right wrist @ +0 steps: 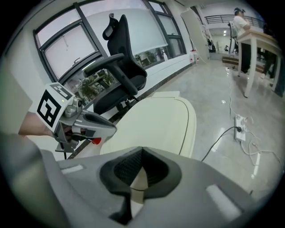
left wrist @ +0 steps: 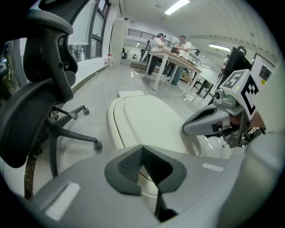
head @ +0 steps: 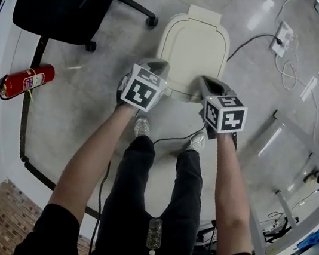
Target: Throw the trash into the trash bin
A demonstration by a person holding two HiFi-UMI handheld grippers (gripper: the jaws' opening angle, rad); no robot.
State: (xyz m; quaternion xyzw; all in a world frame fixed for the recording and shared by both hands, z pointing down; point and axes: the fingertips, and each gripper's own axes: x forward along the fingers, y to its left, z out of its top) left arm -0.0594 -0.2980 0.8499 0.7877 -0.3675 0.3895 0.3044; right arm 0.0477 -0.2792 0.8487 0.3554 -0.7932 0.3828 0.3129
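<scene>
Just above the near edge of the trash bin (head: 163,46), my left claw (head: 158,65) and my right claw (head: 206,82) hang side by side. Both are pressed together and hold nothing. The lid (head: 196,45) is shut, and I see no trash anywhere. I think the lid must come up first: hook a tip under its near lip and lift slowly, so it does not slip.

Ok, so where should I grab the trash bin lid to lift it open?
Probably the lid's front lip, from the near side: the hinge-like tab sits at the far end, so it should swing up from here. The left gripper and right gripper are shut; open one first.
</scene>
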